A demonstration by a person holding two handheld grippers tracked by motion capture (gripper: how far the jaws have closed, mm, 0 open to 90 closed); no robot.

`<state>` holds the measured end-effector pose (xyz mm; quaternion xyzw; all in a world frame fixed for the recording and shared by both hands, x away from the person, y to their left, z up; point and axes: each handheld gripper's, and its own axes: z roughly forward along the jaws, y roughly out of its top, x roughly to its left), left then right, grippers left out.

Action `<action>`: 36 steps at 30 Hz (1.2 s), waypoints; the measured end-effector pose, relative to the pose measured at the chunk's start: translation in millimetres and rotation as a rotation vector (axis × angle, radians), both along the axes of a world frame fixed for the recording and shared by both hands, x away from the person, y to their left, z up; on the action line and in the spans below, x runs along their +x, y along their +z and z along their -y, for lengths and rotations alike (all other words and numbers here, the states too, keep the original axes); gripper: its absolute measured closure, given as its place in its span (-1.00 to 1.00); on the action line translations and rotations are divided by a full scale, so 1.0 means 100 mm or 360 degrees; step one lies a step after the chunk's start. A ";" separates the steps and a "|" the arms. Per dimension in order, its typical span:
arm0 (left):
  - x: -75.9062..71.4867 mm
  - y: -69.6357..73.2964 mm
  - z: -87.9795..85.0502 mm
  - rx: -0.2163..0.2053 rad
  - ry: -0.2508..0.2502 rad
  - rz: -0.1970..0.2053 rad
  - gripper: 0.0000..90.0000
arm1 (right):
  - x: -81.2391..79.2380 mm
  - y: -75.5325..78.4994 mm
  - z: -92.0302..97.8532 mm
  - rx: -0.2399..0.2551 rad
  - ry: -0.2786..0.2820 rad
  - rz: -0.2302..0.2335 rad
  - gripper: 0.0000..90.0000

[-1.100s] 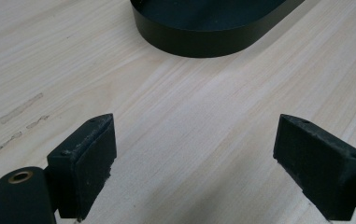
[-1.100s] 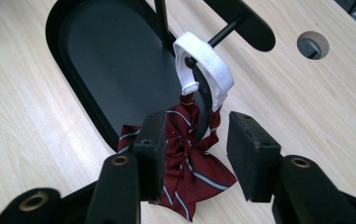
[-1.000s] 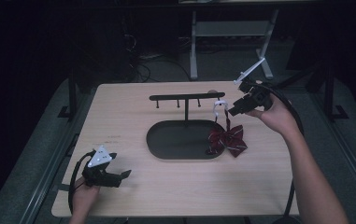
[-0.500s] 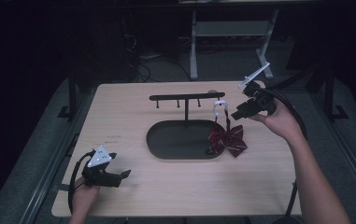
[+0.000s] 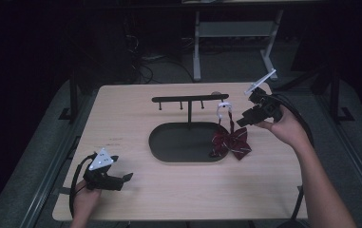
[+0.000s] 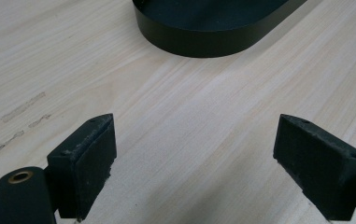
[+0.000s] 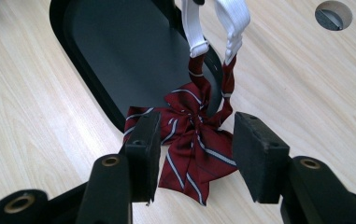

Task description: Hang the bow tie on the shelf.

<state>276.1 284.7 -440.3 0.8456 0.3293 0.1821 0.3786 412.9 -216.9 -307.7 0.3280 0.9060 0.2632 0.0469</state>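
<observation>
Now your right gripper [image 5: 245,119] hangs in the air just right of the red striped bow [image 5: 230,142]. Its jaws have just been opening and stand partly apart, holding nothing. The bow hangs by its white strap [image 5: 223,110] from the right end of the black rack [image 5: 190,99], and its bottom rests on the worktop [image 5: 169,190] at the edge of the dark oval base [image 5: 178,142]. Your left gripper [image 5: 121,179] sits low by the near left corner, jaws wide and empty.

Bare table [image 5: 136,118] left; stand [image 5: 189,99] and bow tie [image 5: 231,142] block centre.
</observation>
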 end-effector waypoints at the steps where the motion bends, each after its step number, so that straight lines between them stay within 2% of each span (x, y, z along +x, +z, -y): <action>1: 0.00 0.00 0.00 0.0000 0.0000 0.0001 -0.71 | -0.01 -0.01 0.01 0.0004 0.0003 -0.0004 0.15; 20: 0.00 0.00 0.00 0.0001 0.0001 0.0001 -0.71 | -0.10 -0.29 0.16 0.0047 -0.0018 -0.0064 0.13; 36: 0.00 0.00 0.01 0.0004 -0.0003 0.0001 -0.71 | -0.18 -0.45 0.21 0.0051 -0.0026 -0.0096 0.12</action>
